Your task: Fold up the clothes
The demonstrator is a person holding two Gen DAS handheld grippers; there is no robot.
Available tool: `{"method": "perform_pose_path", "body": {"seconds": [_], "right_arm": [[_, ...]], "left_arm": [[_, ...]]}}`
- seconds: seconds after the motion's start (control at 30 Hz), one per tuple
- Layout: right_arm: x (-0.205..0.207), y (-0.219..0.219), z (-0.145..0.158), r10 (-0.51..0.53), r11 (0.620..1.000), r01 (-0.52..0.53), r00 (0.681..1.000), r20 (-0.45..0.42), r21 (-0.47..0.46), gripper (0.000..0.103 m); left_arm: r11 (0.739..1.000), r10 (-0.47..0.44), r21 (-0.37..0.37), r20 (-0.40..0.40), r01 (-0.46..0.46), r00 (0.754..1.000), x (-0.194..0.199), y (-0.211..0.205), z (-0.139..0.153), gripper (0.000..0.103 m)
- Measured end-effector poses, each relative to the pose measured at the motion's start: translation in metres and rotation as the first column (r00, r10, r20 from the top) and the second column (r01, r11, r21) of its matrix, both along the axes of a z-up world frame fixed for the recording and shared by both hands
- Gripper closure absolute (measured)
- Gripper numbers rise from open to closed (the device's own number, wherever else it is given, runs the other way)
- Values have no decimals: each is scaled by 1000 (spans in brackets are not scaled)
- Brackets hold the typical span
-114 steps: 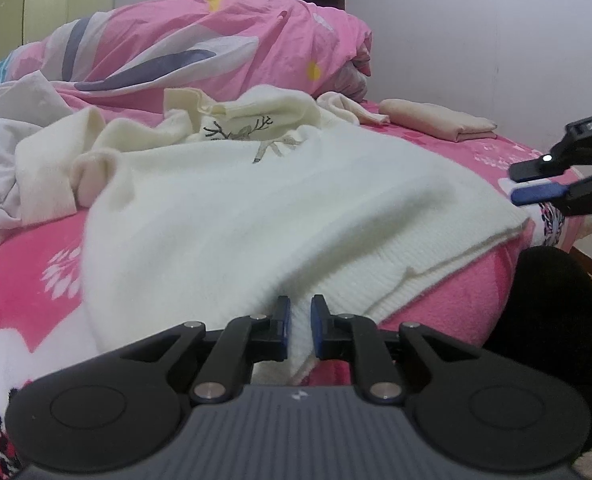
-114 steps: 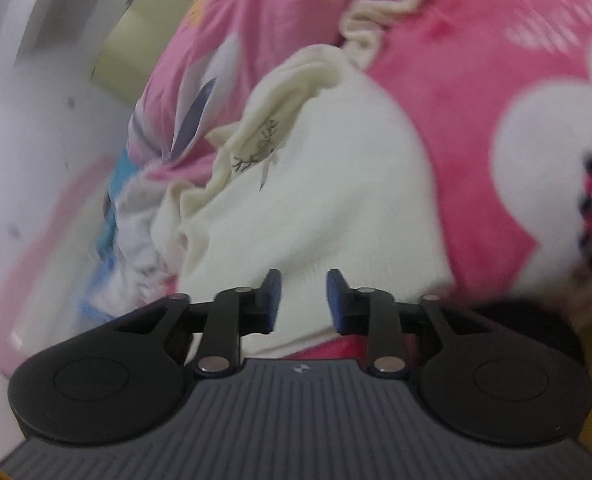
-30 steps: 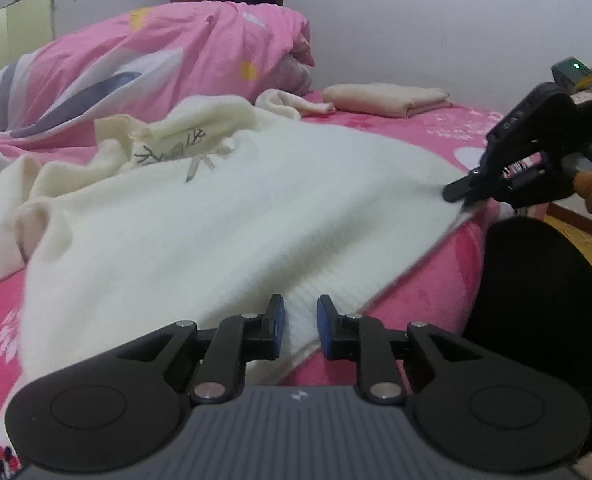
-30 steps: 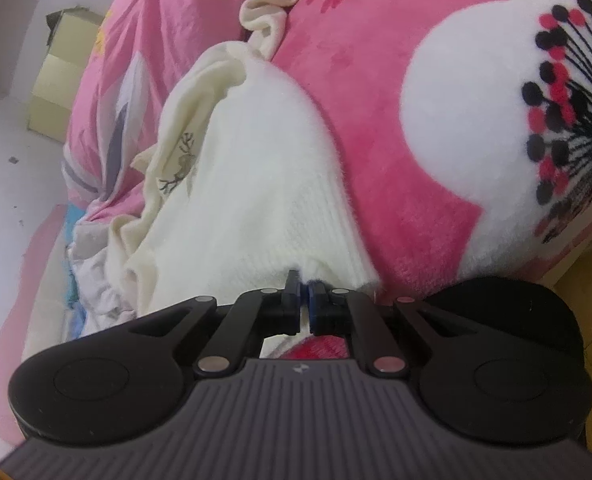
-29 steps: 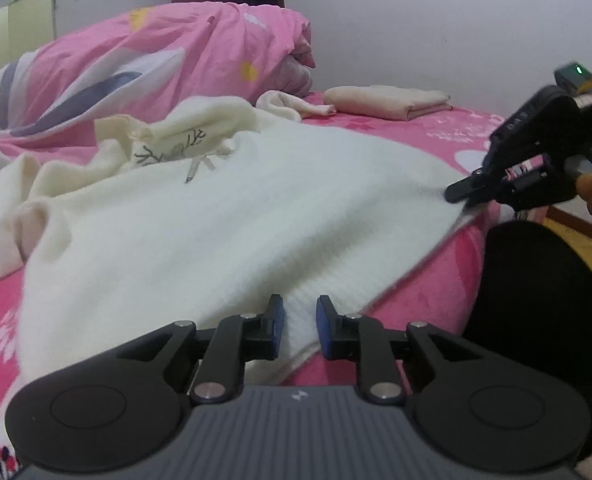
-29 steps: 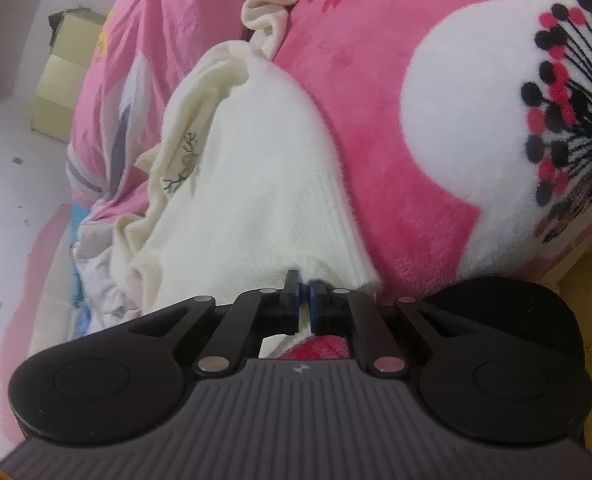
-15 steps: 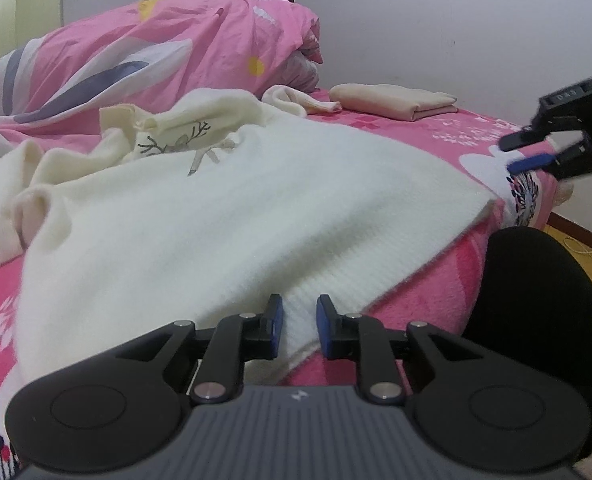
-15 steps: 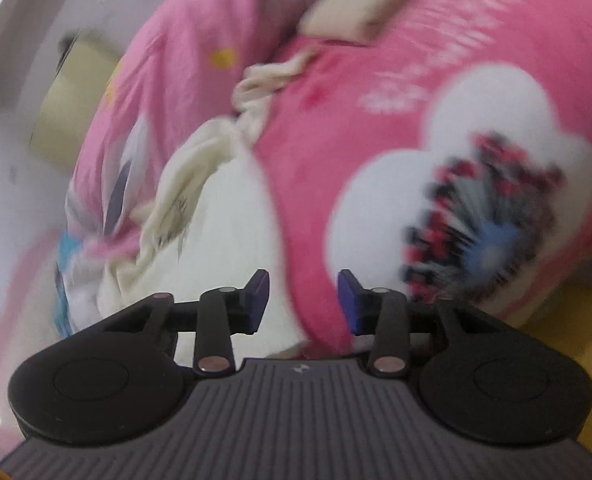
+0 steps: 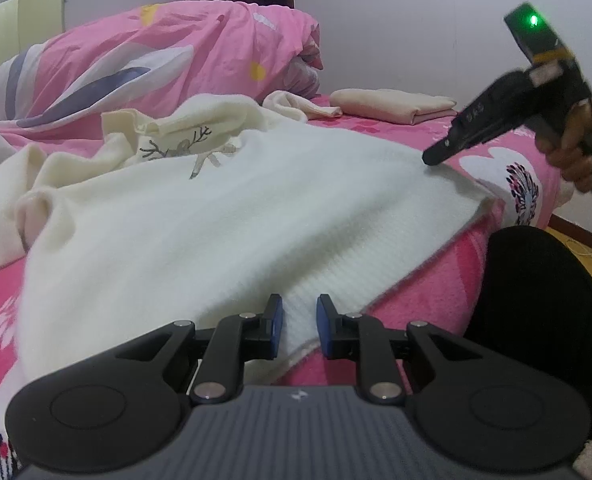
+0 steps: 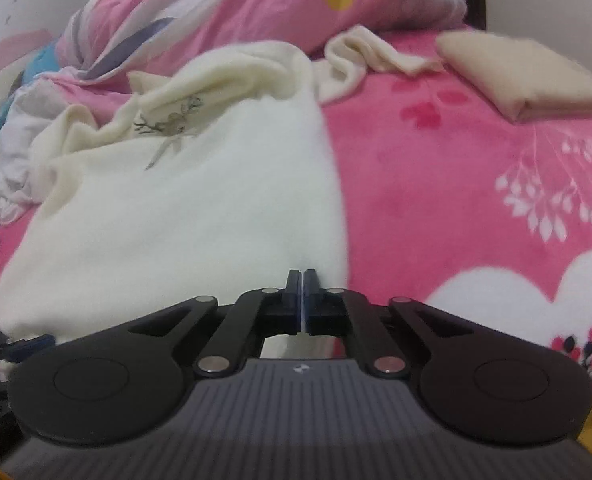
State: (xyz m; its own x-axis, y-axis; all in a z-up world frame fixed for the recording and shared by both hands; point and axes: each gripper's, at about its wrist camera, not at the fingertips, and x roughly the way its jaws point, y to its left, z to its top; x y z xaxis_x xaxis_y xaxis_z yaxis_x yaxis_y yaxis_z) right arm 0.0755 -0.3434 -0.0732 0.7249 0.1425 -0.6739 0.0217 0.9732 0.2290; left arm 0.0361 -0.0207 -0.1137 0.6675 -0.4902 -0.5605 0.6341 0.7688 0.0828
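The right hand-held gripper (image 10: 303,280) has swung back, pinched closed on the blurred sweater (image 10: 200,216) edge.

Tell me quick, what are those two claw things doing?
Left gripper: open, fingers astride the white sweater hem.
Right gripper: shut on the sweater's edge.

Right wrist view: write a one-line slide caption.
Right gripper shut at the right edge of a cream sweater spread on a pink bed.

Right tongs (image 10: 303,300) pinched on white sweater (image 10: 200,208)
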Motion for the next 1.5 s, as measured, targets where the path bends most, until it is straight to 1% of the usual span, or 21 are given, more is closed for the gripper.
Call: {"method": "perform_pose_path", "body": {"seconds": [0.1, 0.17, 0.2, 0.3, 0.37, 0.47, 0.57, 0.6, 0.63, 0.73, 0.8, 0.87, 0.97, 1.03, 1.1, 1.17, 1.2, 1.27, 1.3, 1.4, 1.5], "right_arm": [[6, 25, 9, 123, 992, -122, 992, -3, 23, 99], [23, 42, -2, 156, 987, -157, 987, -27, -39, 100], [31, 39, -5, 127, 991, -128, 991, -28, -44, 103], [55, 30, -16, 39, 997, -41, 999, -30, -58, 103], [47, 36, 5, 49, 995, -49, 999, -3, -83, 98], [33, 67, 22, 250, 967, -251, 968, -22, -42, 98], [55, 105, 3, 367, 925, -375, 923, -112, -62, 97], [69, 116, -10, 351, 922, -367, 927, -136, -121, 98], [81, 120, -19, 340, 923, -354, 934, -110, -150, 99], [102, 116, -9, 253, 962, -260, 964, -82, -87, 100], [90, 123, 6, 310, 943, -319, 946, -90, -96, 94], [78, 130, 21, 367, 921, -376, 925, -100, -105, 93], [93, 153, 11, 483, 870, -493, 862, -153, -29, 91], [118, 173, -13, 463, 873, -482, 867, -185, -74, 92], [144, 174, -22, 421, 902, -430, 894, -155, -30, 96], [151, 164, -6, 361, 932, -361, 923, -135, 22, 96], [144, 162, 5, 363, 930, -367, 924, -117, -11, 91], [127, 161, 19, 422, 903, -428, 898, -125, -25, 89], [120, 162, 21, 467, 882, -472, 873, -139, 1, 89], [121, 185, 7, 572, 819, -568, 800, -182, 75, 88], [156, 216, -25, 550, 833, -552, 816, -179, 45, 92]], "left_arm": [[1000, -1, -3, 11, 1, 1000, -1, 0, -1, 83], [1000, 2, -9, 14, -2, 1000, -3, 1, -2, 83], [1000, 3, -12, 15, -3, 1000, -3, 1, -2, 83], [1000, 3, -13, 20, -3, 1000, -5, 3, -3, 83], [1000, 7, -24, 20, -6, 1000, -7, 5, -4, 83], [999, 16, -49, 13, -15, 1000, -7, 7, -5, 83], [998, 18, -54, 12, -17, 1000, -8, 8, -5, 83], [998, 18, -56, 12, -17, 1000, -9, 8, -5, 83], [998, 19, -57, 12, -18, 1000, -9, 9, -6, 83], [998, 20, -68, 12, -19, 1000, -10, 11, -6, 83], [996, 22, -87, 8, -21, 1000, -10, 13, -8, 83], [995, 19, -101, 6, -19, 1000, -9, 15, -9, 83], [993, 17, -116, -4, -17, 1000, -7, 18, -9, 83], [992, 21, -126, -17, -23, 1000, -7, 19, -9, 83], [990, 24, -136, -26, -28, 999, -5, 20, -9, 83], [989, 23, -145, -28, -26, 999, -6, 21, -10, 83], [988, 21, -150, -28, -25, 999, -6, 22, -10, 83], [987, 19, -159, -30, -23, 999, -5, 23, -12, 83], [986, 17, -164, -30, -22, 999, -5, 24, -12, 83], [986, 18, -168, -33, -24, 999, -5, 24, -12, 83], [986, 23, -162, -34, -28, 999, -5, 23, -12, 83]]}}
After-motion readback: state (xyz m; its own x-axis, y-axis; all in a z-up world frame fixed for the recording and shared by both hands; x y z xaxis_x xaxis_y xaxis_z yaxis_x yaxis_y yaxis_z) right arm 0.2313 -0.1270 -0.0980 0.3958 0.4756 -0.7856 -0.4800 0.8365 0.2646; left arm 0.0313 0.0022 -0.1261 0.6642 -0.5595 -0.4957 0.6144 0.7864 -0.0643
